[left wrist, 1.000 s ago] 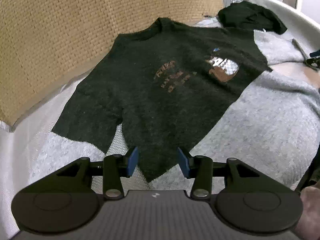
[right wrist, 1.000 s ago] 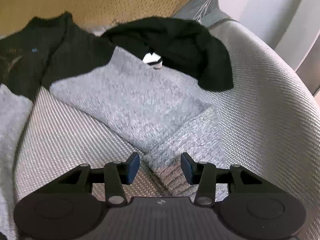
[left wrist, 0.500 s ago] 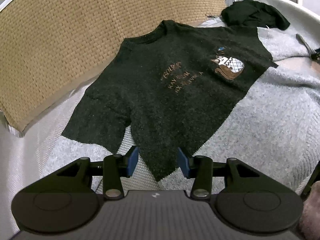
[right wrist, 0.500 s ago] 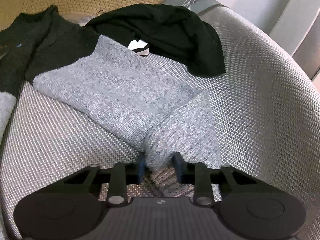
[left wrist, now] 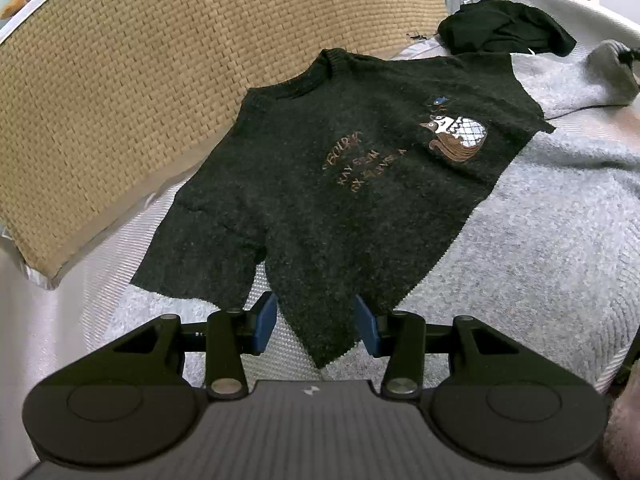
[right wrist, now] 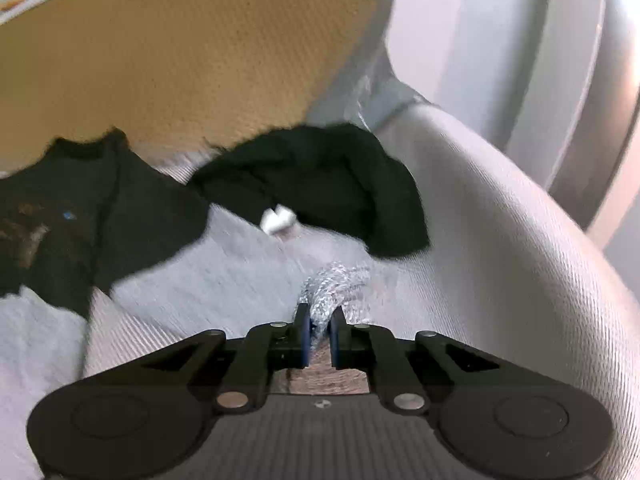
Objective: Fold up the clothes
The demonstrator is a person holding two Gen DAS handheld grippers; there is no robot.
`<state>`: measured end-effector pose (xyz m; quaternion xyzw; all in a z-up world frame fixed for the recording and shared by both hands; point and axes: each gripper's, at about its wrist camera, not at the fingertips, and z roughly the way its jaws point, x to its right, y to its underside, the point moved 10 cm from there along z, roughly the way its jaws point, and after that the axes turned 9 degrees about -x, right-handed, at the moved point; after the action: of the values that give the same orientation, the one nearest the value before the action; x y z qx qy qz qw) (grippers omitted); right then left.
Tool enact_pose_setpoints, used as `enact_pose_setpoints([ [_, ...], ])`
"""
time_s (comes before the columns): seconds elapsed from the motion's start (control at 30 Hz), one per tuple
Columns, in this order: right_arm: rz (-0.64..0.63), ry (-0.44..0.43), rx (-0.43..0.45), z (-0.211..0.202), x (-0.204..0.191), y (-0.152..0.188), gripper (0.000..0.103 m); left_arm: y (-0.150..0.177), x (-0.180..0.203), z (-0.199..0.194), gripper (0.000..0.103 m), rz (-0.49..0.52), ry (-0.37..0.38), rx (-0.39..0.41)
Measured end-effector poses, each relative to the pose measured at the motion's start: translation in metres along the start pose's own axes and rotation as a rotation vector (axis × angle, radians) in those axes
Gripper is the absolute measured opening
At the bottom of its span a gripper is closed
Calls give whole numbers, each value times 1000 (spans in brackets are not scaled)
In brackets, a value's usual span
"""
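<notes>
Your right gripper (right wrist: 319,334) has just been closing and now pinches the grey sleeve's cuff (right wrist: 334,284); your left gripper (left wrist: 316,330) stands apart around the dark sweater's (left wrist: 352,184) corner, not squeezing it. Farther back lies a blurry black garment (right wrist: 328,184).

Grey woven seat (right wrist: 500,220) — tan wicker backrest (left wrist: 160,80) behind.
</notes>
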<state>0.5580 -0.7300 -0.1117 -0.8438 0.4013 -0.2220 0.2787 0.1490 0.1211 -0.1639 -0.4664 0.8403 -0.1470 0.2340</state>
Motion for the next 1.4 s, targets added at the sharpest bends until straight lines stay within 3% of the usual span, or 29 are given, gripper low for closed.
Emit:
enact_pose_setpoints([
  [0.3, -61, -85, 49, -1, -56, -33, 9, 2, -10, 1, 47, -61, 10, -2],
  [0.87, -122, -248, 158, -31, -145, -77, 9, 6, -11, 7, 47, -66, -9, -28],
  [1.03, -159, -340, 194, -46, -195, -90, 9, 9, -15, 9, 47, -101, 6, -38],
  [1.13, -209, -411, 214, -59, -236, -87, 9, 9, -15, 9, 47, -90, -6, -43],
  [1.27, -327, -541, 230, -88, -304, -60, 9, 10, -12, 11, 47, -64, -27, -52],
  [1.4, -412, -656, 181, -96, -358, -32, 9, 11, -16, 12, 47, -88, -11, -54],
])
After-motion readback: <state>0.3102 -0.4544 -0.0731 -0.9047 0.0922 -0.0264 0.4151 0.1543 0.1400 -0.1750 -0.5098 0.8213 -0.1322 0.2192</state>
